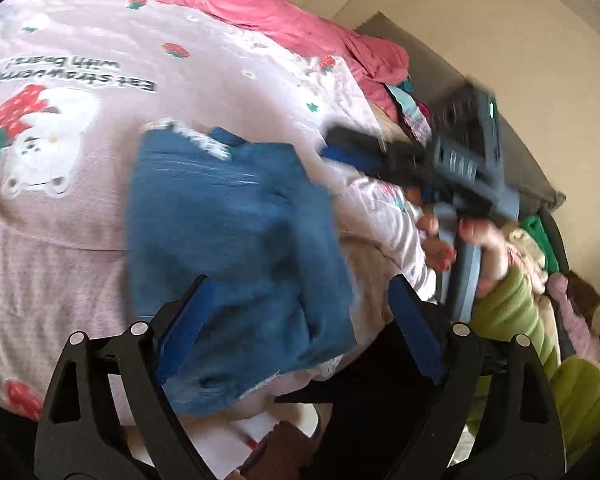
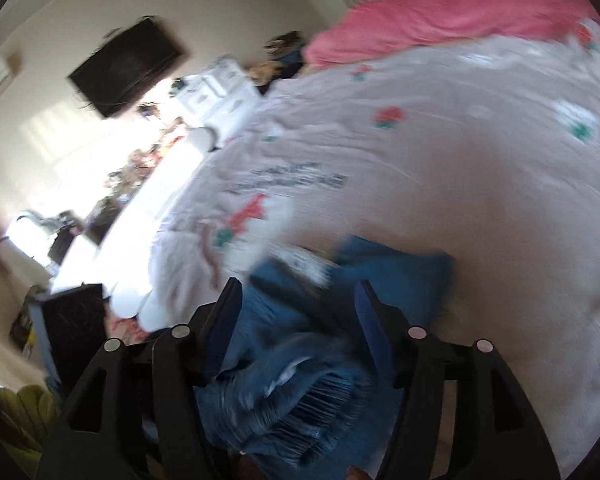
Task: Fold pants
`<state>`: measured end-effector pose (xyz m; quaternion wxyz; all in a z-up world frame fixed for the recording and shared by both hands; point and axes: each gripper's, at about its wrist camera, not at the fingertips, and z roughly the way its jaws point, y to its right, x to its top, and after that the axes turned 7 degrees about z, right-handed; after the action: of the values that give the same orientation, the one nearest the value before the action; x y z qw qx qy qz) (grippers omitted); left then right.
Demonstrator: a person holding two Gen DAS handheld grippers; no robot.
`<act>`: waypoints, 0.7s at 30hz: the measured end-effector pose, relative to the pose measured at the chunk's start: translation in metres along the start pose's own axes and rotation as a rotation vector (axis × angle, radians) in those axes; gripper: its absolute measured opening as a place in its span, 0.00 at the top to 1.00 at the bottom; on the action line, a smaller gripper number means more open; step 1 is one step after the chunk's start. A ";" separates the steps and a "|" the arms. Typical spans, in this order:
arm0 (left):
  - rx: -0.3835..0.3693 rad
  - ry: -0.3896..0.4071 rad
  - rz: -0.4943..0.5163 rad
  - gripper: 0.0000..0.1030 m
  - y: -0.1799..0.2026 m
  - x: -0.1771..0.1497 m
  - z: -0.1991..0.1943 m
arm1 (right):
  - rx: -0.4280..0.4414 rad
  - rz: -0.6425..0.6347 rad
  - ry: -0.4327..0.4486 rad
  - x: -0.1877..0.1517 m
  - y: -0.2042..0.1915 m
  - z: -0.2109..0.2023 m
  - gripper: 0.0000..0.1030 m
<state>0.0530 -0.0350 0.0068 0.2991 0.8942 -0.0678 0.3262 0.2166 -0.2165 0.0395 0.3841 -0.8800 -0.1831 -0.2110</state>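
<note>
Folded blue denim pants [image 1: 228, 232] with frayed white hems lie on the pale pink bedspread [image 1: 80, 208]. My left gripper [image 1: 300, 296] is open above the near edge of the pants, fingers spread to either side, holding nothing. My right gripper [image 2: 296, 300] is open over the pants [image 2: 300, 360], which lie bunched between and below its fingers; it also shows in the left wrist view [image 1: 340, 144], blurred, at the pants' far right corner. The bedspread in the right wrist view [image 2: 460, 160] fills the right half.
A pink blanket [image 1: 260, 4] lies along the far side of the bed. Clothes are piled at the right of the bed, including a green garment [image 1: 512, 312]. A dark screen [image 2: 128, 64] hangs on the wall, with cluttered furniture below it.
</note>
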 end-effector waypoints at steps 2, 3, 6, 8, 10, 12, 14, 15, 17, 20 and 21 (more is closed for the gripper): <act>0.069 0.014 0.023 0.21 0.001 0.002 -0.005 | -0.058 -0.014 -0.013 -0.010 0.003 0.000 0.42; 0.108 0.006 0.034 0.21 0.000 0.002 -0.004 | -0.073 -0.027 -0.023 -0.016 0.001 0.002 0.42; 0.181 -0.051 0.056 0.21 -0.002 -0.005 0.011 | -0.090 -0.072 -0.039 -0.028 -0.011 0.009 0.37; 0.268 -0.088 0.116 0.21 0.003 -0.011 0.023 | -0.163 -0.110 -0.061 -0.035 -0.013 0.016 0.37; 0.301 -0.107 0.141 0.21 0.002 -0.014 0.031 | -0.281 -0.140 -0.091 -0.040 -0.014 0.027 0.35; 0.312 -0.106 0.151 0.21 -0.001 -0.014 0.031 | -0.314 -0.134 -0.096 -0.044 -0.008 0.030 0.29; 0.309 -0.104 0.149 0.21 0.002 -0.013 0.030 | -0.308 -0.107 -0.096 -0.045 -0.003 0.030 0.29; 0.305 -0.100 0.146 0.21 -0.003 -0.019 0.024 | -0.309 -0.106 -0.091 -0.045 -0.003 0.029 0.29; 0.301 -0.095 0.142 0.21 -0.002 -0.021 0.020 | -0.301 -0.112 -0.068 -0.045 -0.008 0.024 0.29; 0.288 -0.089 0.140 0.20 0.004 -0.022 0.015 | -0.266 -0.109 -0.020 -0.045 -0.014 0.008 0.28; 0.285 -0.085 0.141 0.20 0.006 -0.022 0.013 | -0.257 -0.105 -0.004 -0.046 -0.016 0.003 0.28</act>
<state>0.0409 -0.0495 -0.0122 0.1424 0.9336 -0.0962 0.3145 0.1712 -0.2115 0.0239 0.2561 -0.9116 -0.2010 -0.2510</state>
